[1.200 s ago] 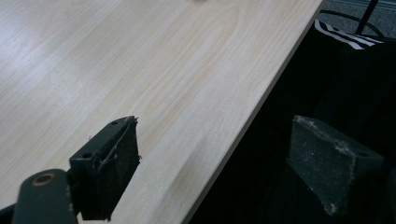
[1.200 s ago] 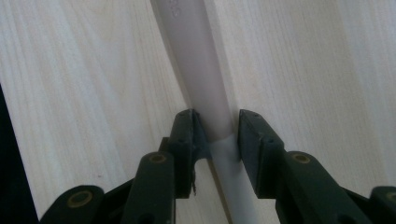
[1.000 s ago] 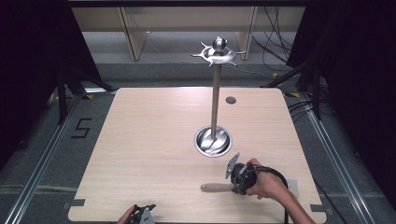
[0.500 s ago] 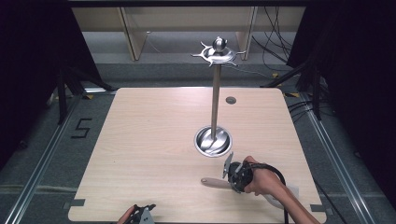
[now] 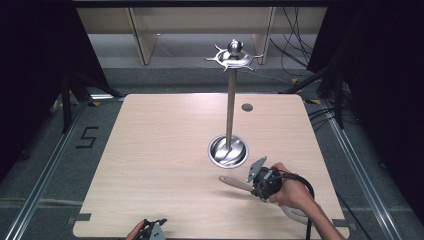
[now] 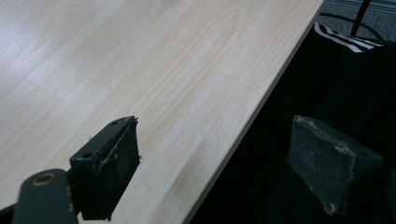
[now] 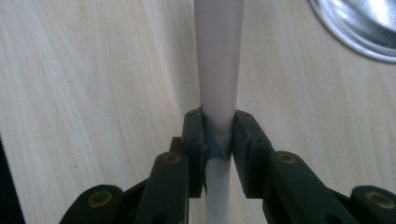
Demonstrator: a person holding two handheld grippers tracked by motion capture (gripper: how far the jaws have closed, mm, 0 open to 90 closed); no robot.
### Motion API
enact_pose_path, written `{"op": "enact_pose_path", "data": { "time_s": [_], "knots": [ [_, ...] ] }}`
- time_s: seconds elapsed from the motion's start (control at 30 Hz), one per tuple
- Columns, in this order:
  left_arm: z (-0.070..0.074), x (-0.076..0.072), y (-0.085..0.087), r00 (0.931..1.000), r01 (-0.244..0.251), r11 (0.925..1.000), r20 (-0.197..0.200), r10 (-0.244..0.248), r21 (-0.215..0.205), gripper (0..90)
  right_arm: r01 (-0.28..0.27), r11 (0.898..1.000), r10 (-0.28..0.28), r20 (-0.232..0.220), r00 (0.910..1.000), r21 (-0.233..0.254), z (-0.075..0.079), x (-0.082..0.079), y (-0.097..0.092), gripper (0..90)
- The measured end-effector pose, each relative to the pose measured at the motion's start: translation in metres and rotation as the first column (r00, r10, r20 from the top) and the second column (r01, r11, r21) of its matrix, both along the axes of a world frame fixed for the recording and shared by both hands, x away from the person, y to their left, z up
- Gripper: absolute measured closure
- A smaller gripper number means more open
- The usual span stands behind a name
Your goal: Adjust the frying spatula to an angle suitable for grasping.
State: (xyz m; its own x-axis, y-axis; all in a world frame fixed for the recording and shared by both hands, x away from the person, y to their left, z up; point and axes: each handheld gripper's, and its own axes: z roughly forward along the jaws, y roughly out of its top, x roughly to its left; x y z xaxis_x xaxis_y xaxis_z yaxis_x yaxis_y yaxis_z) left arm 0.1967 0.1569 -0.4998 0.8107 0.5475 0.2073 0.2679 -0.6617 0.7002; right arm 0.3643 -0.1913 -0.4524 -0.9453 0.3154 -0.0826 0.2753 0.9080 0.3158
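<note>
While the right tongs [image 7: 218, 133] sit near the table's [image 5: 165, 150] front right corner, they are clamped on a pale handle [image 7: 219, 60] that runs out between the jaws and over the wood. From the high view, this utensil handle [image 5: 235, 183] points left and slightly away from the right hand [image 5: 292, 192], just in front of the round steel base [image 5: 228, 151] of a tall stand [image 5: 231, 100] with hooked arms at its top. What kind of utensil it is cannot be told. At the front edge, the left tongs [image 6: 210, 163] are spread wide apart, one jaw over the wood, the other past the edge, gripping nothing.
</note>
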Motion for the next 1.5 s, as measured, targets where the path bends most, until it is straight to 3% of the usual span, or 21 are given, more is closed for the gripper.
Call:
{"op": "enact_pose_path", "data": {
  "time_s": [0.17, 0.4, 0.43, 0.5, 0.53, 0.57, 0.6, 0.7, 0.73, 0.77, 0.83, 0.87, 0.97, 1.0, 1.07, 1.1, 1.13, 1.23, 1.3, 1.47, 1.5],
  "knots": [
    [0.001, 0.0, 0.001, 0.9999, -0.006, 1.0, 0.015, 0.006, 0.006, 15.7, 0.054, 0.996, -0.057, 0.053, 0.997, 0.069, 0.015, -0.006, -0.011, 76.3],
    [0.0, 0.0, 0.0, 1.0, -0.002, 1.0, 0.002, 0.002, 0.0, 15.7, 0.059, 0.989, -0.078, 0.134, 0.9879, 0.138, 0.028, -0.009, -0.025, 76.4],
    [0.0, 0.0, 0.0, 1.0, -0.002, 1.0, 0.002, 0.002, 0.0, 15.7, 0.112, 0.984, -0.129, 0.116, 0.9848, 0.141, 0.031, -0.012, -0.027, 76.4],
    [0.0, 0.0, 0.001, 0.9999, -0.008, 1.0, 0.01, 0.008, 0.002, 15.7, 0.073, 0.986, -0.095, 0.144, 0.985, 0.152, 0.032, -0.01, -0.029, 76.4],
    [0.001, 0.0, 0.001, 0.9999, -0.006, 1.0, 0.013, 0.006, 0.004, 15.7, 0.115, 0.978, -0.138, 0.131, 0.9817, 0.172, 0.034, -0.013, -0.032, 76.4],
    [0.001, 0.0, 0.001, 0.9999, -0.007, 1.0, 0.012, 0.007, 0.003, 15.7, 0.094, 0.974, -0.126, 0.148, 0.981, 0.204, 0.035, -0.014, -0.034, 76.4],
    [0.0, 0.0, 0.001, 0.9999, -0.01, 0.9999, 0.011, 0.01, 0.004, 15.7, 0.145, 0.96, -0.188, 0.165, 0.9683, 0.241, 0.039, -0.017, -0.04, 76.4],
    [0.0, 0.0, 0.001, 0.9999, -0.01, 0.9999, 0.012, 0.01, 0.004, 15.7, 0.11, 0.956, -0.165, 0.189, 0.9679, 0.272, 0.043, -0.017, -0.046, 76.4],
    [0.0, 0.0, 0.0, 1.0, -0.004, 1.0, 0.003, 0.004, 0.0, 15.7, 0.101, 0.948, -0.172, 0.217, 0.9609, 0.303, 0.048, -0.018, -0.052, 76.4],
    [-0.001, 0.001, 0.0, 1.0, -0.007, 0.9999, 0.006, 0.007, 0.008, 15.7, 0.101, 0.948, -0.172, 0.217, 0.9609, 0.303, 0.048, -0.018, -0.052, 76.4],
    [0.0, 0.0, 0.0, 0.9999, -0.009, 0.9999, 0.007, 0.009, 0.007, 15.7, 0.136, 0.932, -0.216, 0.212, 0.9533, 0.337, 0.053, -0.021, -0.056, 76.4],
    [0.0, 0.0, 0.0, 0.9998, -0.007, 0.9998, 0.016, 0.007, 0.016, 15.7, 0.137, 0.922, -0.232, 0.234, 0.944, 0.361, 0.056, -0.023, -0.059, 76.4],
    [-0.001, 0.0, 0.0, 0.9999, -0.009, 0.9999, 0.006, 0.009, 0.005, 15.7, 0.132, 0.915, -0.233, 0.234, 0.9439, 0.381, 0.06, -0.024, -0.062, 76.4],
    [0.0, 0.0, 0.0, 1.0, -0.007, 1.0, 0.002, 0.007, 0.0, 15.7, 0.134, 0.905, -0.251, 0.253, 0.9342, 0.404, 0.062, -0.023, -0.064, 76.5],
    [0.0, 0.0, 0.0, 1.0, -0.005, 1.0, -0.002, 0.005, -0.007, 15.7, 0.125, 0.903, -0.251, 0.268, 0.9301, 0.41, 0.063, -0.023, -0.064, 76.5],
    [0.0, 0.0, 0.0, 1.0, -0.004, 1.0, 0.004, 0.004, 0.008, 15.7, 0.129, 0.894, -0.268, 0.283, 0.9207, 0.429, 0.065, -0.022, -0.066, 76.5],
    [0.0, 0.0, 0.0, 1.0, -0.004, 1.0, 0.004, 0.004, 0.008, 15.7, 0.129, 0.894, -0.268, 0.283, 0.9207, 0.429, 0.065, -0.022, -0.066, 76.5],
    [0.0, 0.0, 0.0, 0.9999, -0.004, 0.9998, 0.015, 0.004, 0.02, 15.7, 0.141, 0.871, -0.299, 0.281, 0.9118, 0.471, 0.065, -0.021, -0.066, 76.4],
    [0.0, 0.0, 0.0, 0.9999, -0.004, 0.9998, 0.016, 0.003, 0.021, 15.7, 0.133, 0.872, -0.293, 0.284, 0.9131, 0.472, 0.065, -0.019, -0.067, 76.5],
    [0.0, 0.0, 0.0, 1.0, -0.006, 0.9999, 0.007, 0.006, 0.01, 15.7, 0.139, 0.842, -0.315, 0.265, 0.9114, 0.521, 0.069, -0.017, -0.07, 76.5],
    [0.0, 0.0, 0.0, 0.9999, -0.008, 0.9999, 0.01, 0.008, 0.013, 15.7, 0.147, 0.83, -0.331, 0.263, 0.9063, 0.537, 0.07, -0.017, -0.071, 76.4]
  ]
}}
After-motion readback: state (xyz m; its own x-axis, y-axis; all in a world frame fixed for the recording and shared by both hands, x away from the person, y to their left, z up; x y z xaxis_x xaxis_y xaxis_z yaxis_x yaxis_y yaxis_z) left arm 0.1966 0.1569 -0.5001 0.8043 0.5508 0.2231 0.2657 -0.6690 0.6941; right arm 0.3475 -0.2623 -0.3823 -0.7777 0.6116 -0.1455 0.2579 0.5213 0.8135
